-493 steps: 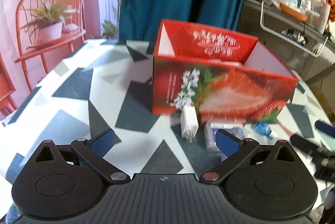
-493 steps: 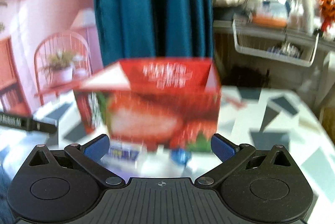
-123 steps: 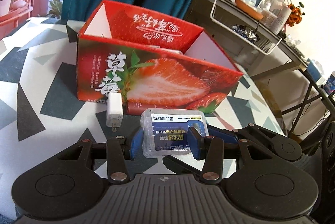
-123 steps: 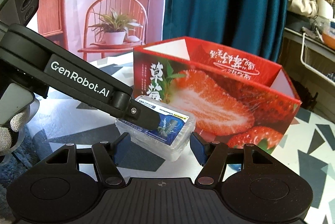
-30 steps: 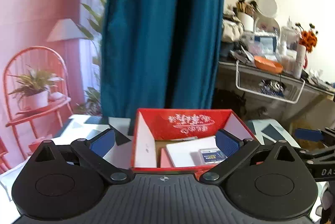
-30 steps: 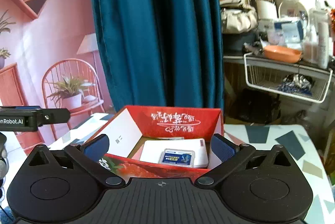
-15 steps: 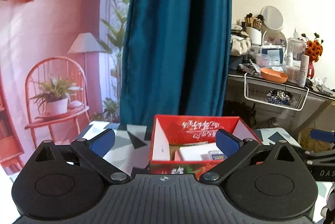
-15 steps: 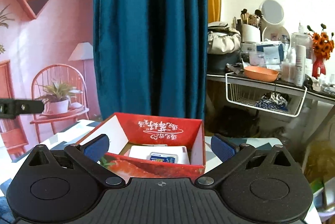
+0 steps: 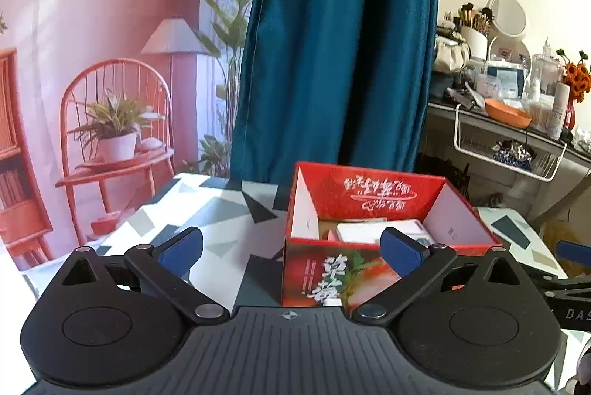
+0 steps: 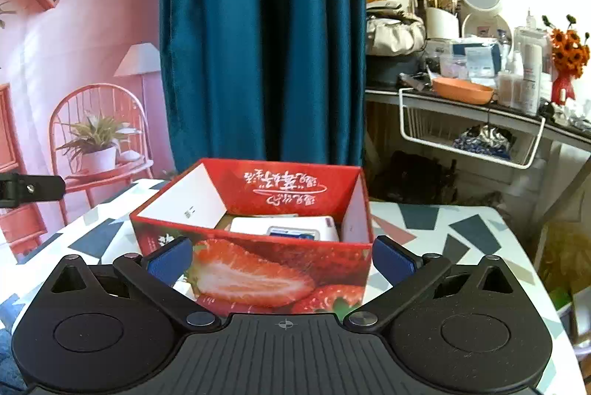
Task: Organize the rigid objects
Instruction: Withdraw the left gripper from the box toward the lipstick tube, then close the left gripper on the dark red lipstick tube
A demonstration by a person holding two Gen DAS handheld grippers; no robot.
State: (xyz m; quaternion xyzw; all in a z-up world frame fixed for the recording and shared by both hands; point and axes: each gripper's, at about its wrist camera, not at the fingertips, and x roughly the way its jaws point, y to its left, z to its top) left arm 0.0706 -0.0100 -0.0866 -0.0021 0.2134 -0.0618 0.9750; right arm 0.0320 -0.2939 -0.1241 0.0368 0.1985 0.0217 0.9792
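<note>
A red strawberry-print box [image 9: 369, 269] stands open on the patterned table [image 9: 221, 239]; it also shows in the right wrist view [image 10: 258, 280]. Inside lie a white flat box [image 10: 255, 225] and a clear plastic case with a blue label [image 10: 291, 232]. A white charger [image 9: 331, 302] peeks out at the box's front foot. My left gripper [image 9: 291, 252] is open and empty, held back from the box. My right gripper [image 10: 280, 262] is open and empty, in front of the box's front wall.
A teal curtain [image 9: 340, 44] hangs behind the table. A cluttered shelf with a wire basket [image 10: 469, 136] stands at the right. A red chair with a potted plant [image 9: 114, 136] stands at the left. The other gripper's arm shows at the right edge [image 9: 569, 284].
Both grippers have drawn back a little and dropped lower; the box now sits larger and nearer in both views. Both stay open and empty.
</note>
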